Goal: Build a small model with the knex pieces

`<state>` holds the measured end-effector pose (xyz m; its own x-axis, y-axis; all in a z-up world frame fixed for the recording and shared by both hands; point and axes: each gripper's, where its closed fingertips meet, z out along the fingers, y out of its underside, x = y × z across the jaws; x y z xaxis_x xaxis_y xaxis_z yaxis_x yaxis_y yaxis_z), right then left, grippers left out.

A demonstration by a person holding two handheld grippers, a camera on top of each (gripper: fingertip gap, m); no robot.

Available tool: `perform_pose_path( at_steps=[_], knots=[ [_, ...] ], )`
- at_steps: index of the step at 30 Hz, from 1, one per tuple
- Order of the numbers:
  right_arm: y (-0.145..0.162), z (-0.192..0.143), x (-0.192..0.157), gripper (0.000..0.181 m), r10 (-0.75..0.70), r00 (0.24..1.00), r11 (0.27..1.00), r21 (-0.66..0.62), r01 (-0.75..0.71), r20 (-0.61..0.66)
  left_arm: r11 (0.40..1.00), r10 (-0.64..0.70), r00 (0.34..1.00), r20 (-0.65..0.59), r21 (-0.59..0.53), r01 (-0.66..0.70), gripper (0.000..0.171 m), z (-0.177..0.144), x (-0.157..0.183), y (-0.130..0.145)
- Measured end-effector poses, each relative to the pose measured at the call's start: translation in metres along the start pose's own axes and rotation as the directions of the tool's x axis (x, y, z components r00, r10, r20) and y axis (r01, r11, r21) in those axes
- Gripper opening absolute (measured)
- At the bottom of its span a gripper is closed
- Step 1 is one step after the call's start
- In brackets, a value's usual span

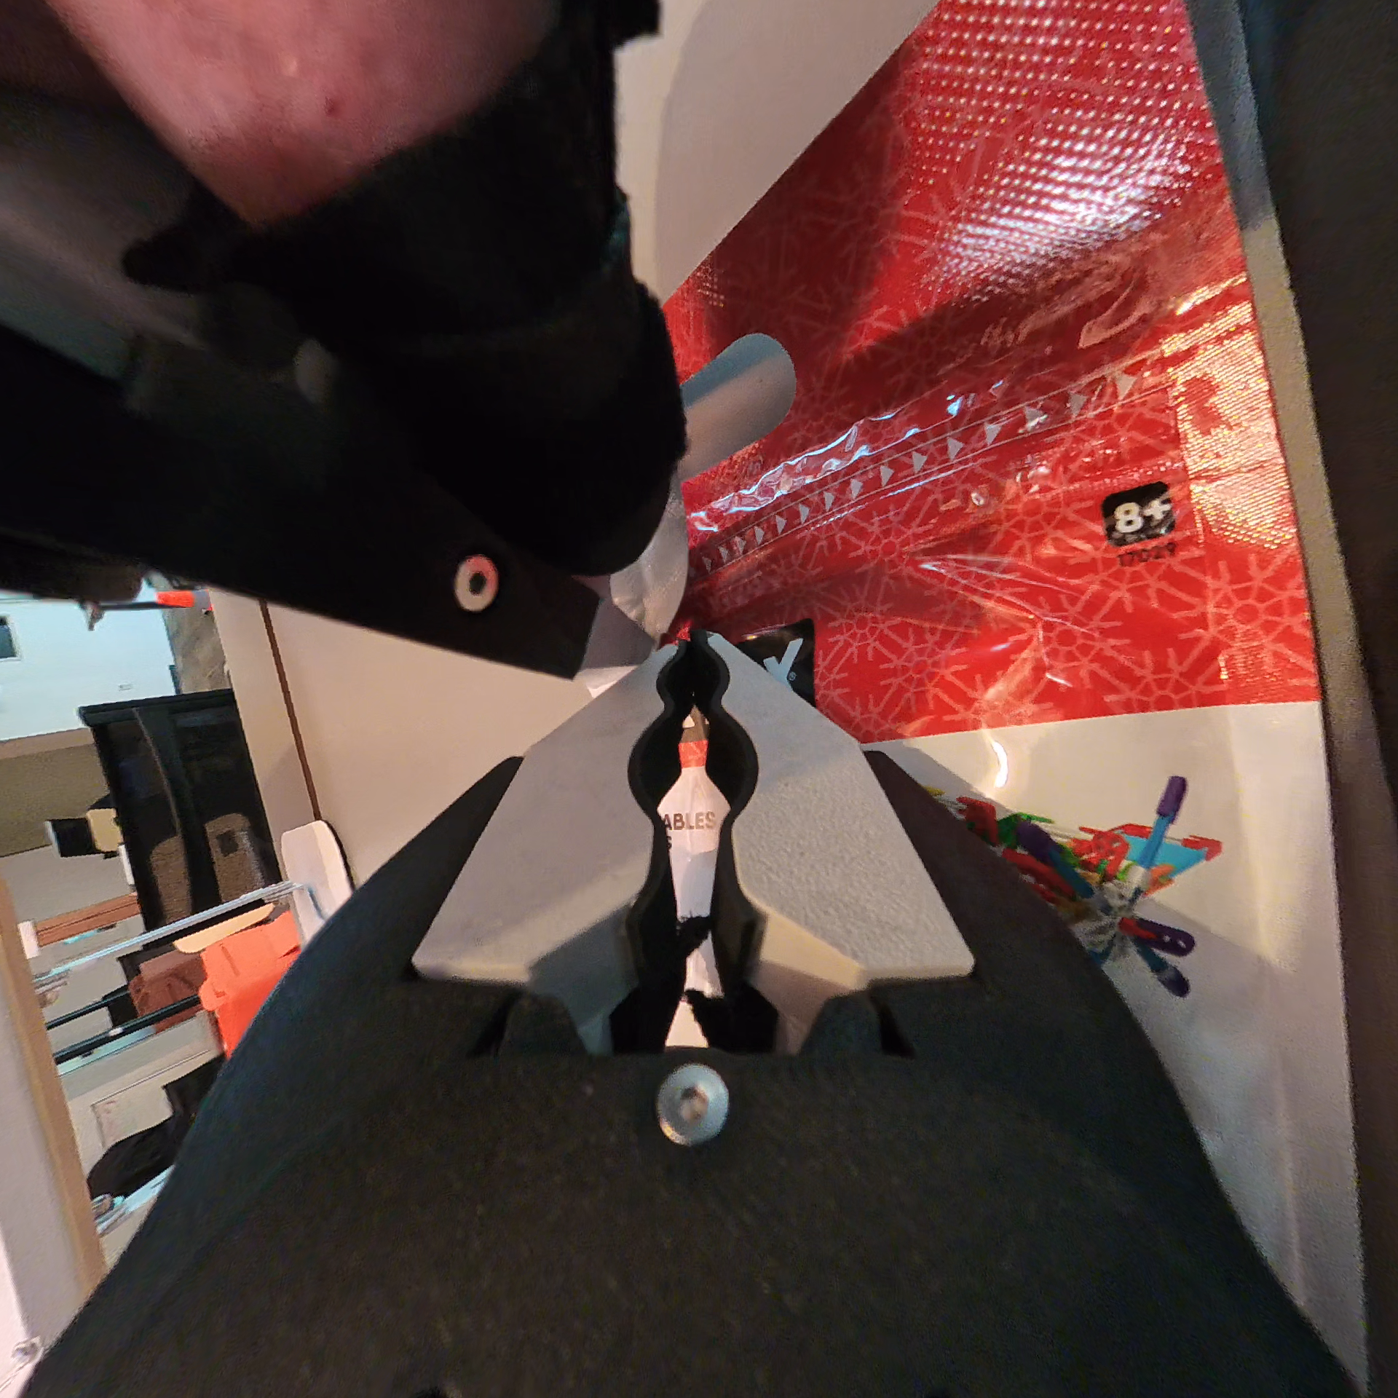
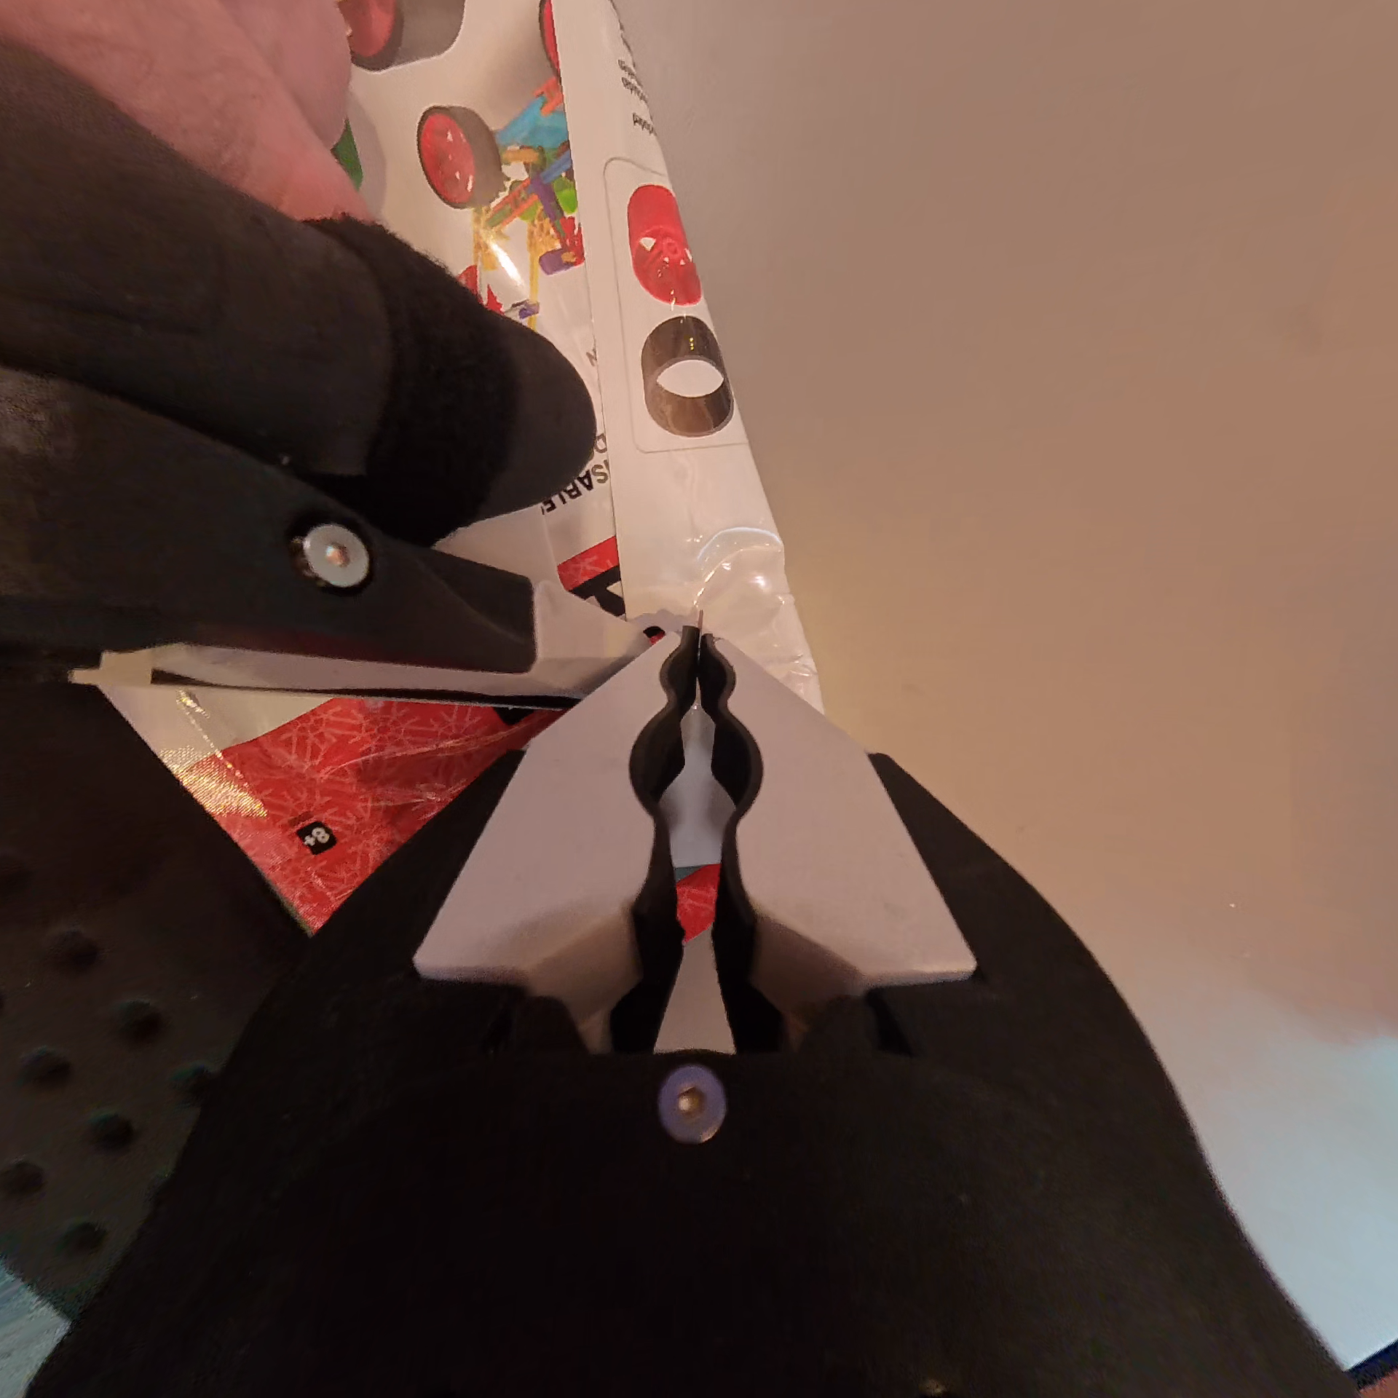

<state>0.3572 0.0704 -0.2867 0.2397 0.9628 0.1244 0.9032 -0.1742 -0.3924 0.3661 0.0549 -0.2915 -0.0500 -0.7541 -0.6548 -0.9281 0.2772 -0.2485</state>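
A: Left wrist view: what fills most of it?

B: One plastic bag (image 1: 983, 424), printed red and white, with pictures of coloured building pieces. It is the only bag in either view. Its right side runs behind a dark vertical edge, and its lower part is cut off by the left gripper (image 1: 694, 643).

A: State of that gripper?

B: Its two fingers are pressed together on the bag's edge; a strip of the bag shows in the wavy gap between them. The tips themselves are close-set and the exact contact line is hard to make out.

A: And the second gripper?

B: The right gripper (image 1: 643, 605) enters from the upper left, partly blurred, held by a gloved hand (image 1: 424, 250). Its tip meets the bag just beside the left gripper's tip.

A: Right wrist view?

B: The same bag (image 2: 666, 250) runs upward and is cut off at the top edge. The right gripper (image 2: 696, 639) pinches a clear plastic edge of it, fingers closed. The left gripper (image 2: 575, 666) comes in from the left, clamped on the bag just beside it, with a second gloved hand (image 2: 318, 333) behind. Count: two grippers, two hands, one bag.

A: Background?

B: Plain beige in the right view. Left view shows dim furniture and one orange object (image 1: 250, 976) at lower left, too small to identify. No worktop surface is discernible.
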Motion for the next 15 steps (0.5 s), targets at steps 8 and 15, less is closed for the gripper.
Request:
perform_pose_path(
  at_steps=[8, 15],
  knots=[
    [0.011, 0.000, 0.059, 0.000, 0.082, 0.973, 0.996, 0.000, -0.084, -0.214, 0.999, 0.006, 1.000, -0.010, 0.050, -0.005, 0.000, -0.006, 0.007, -0.009],
    [-0.015, -0.032, 0.058, 0.000, 0.186, 0.982, 0.967, 0.168, -0.190, 0.043, 0.990, -0.089, 0.996, -0.003, 0.107, 0.088, 0.000, -0.010, -0.008, -0.011]
  ],
)
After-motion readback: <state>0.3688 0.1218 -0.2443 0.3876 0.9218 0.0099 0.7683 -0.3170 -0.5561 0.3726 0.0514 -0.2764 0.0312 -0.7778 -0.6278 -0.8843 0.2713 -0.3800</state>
